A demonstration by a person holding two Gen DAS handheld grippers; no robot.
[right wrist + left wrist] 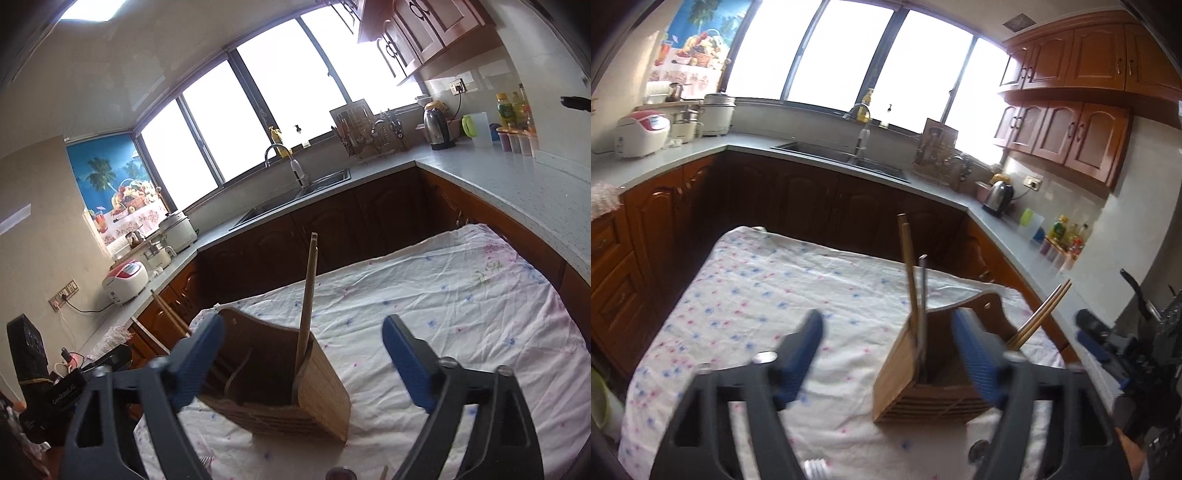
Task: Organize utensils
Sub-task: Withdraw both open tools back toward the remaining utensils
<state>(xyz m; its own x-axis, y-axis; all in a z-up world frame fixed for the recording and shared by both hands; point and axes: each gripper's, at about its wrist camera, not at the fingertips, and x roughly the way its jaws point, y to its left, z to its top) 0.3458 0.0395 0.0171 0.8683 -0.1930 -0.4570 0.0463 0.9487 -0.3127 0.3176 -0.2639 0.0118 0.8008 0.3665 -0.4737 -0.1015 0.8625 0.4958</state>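
Just behind the wooden utensil holder (923, 373), my left gripper (886, 354) stood spread and empty, its right finger overlapping the holder's near rim; chopsticks (910, 277) rose nearly upright from the holder's left corner, another pair (1039, 314) leaning out on its far right.

Seen from my right gripper (299, 365), equally spread and empty, the holder (280, 387) sat toward its left finger, on the floral-clothed bench (443, 295), kitchen counters beyond.

The left gripper (886, 354) hangs with jaws wide apart above the floral-clothed table (757, 295), the bamboo holder (905, 384) at five o'clock between them, chopsticks (910, 280) upright inside, another pair (1039, 314) leaning toward two o'clock.
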